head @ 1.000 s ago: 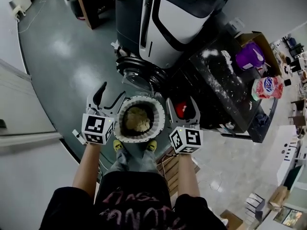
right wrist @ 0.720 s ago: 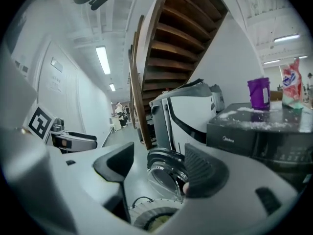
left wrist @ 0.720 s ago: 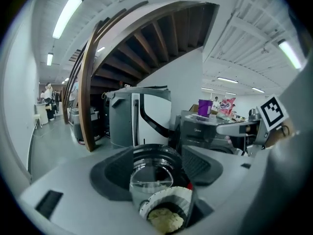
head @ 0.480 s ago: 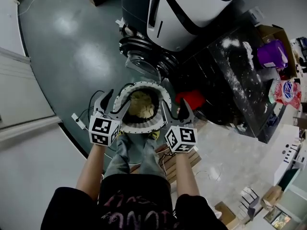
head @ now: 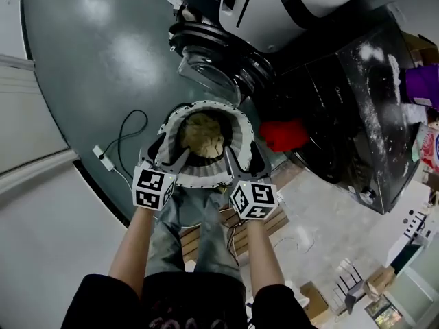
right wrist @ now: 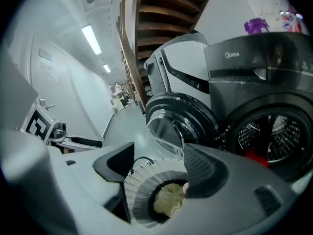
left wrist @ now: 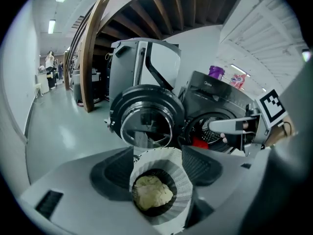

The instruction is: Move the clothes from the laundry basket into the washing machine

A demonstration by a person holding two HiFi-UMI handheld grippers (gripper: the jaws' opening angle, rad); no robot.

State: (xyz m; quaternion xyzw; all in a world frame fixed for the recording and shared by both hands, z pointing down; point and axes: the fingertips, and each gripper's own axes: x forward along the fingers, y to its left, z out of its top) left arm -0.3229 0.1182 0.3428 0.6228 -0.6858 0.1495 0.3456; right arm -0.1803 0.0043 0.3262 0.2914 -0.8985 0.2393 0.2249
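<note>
A white slatted laundry basket (head: 236, 130) stands on the floor before the dark washing machine (head: 343, 94). A yellowish cloth (head: 202, 134) lies at its bottom. The machine's round door (head: 214, 64) hangs open, and a red garment (head: 285, 134) shows in the drum. My left gripper (head: 170, 155) hovers open over the basket's near left rim, my right gripper (head: 243, 157) open over the near right rim. In the left gripper view the left gripper (left wrist: 159, 166) frames the basket (left wrist: 183, 180) and cloth (left wrist: 152, 192). The right gripper (right wrist: 161, 168) frames the same cloth (right wrist: 168, 199). Neither holds anything.
A black cable with a white plug (head: 113, 149) lies on the grey floor left of the basket. A second grey-and-white machine (head: 288, 2) stands behind the open door. My legs (head: 192, 218) and a wooden pallet (head: 230, 237) are just behind the basket.
Both grippers have dropped from beside the basket's near side down onto its rim, tilting further downward. Their jaws stay wide, and the basket and cloth have not moved.
</note>
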